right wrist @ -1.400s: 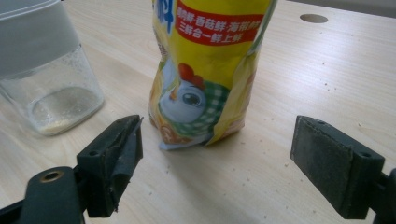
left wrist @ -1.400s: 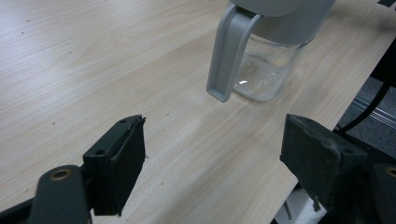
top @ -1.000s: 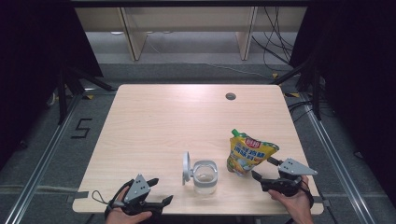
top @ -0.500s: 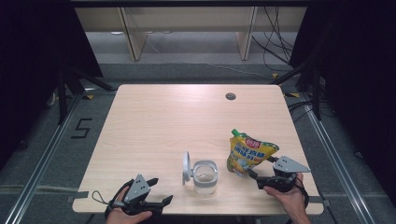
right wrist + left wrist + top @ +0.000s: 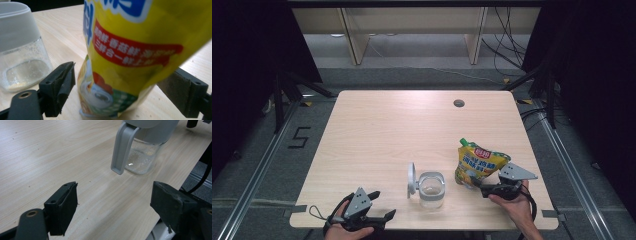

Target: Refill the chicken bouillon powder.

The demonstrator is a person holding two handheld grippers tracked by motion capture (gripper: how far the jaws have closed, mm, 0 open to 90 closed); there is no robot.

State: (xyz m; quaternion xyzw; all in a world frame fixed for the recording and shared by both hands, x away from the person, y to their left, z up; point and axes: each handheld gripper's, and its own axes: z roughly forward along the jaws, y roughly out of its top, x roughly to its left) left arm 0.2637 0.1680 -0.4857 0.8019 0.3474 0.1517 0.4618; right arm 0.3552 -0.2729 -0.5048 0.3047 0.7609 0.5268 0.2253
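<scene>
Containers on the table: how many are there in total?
2. A glass jar with its grey lid flipped open stands near the front edge; a yellow spouted pouch stands to its right, between the right gripper's open jaws.

The left gripper (image 5: 113, 205) hangs low over the pale wooden counter (image 5: 45, 152), its two black fingers (image 5: 63, 208) spread wide with bare wood between them. Beyond the fingers stands a clear glass jar (image 5: 143, 157) with a grey top and a grey handle (image 5: 121, 148) hanging down its near side. A thin dusting of pale grains lies in the jar's bottom. The jar sits near the counter's edge.
</scene>
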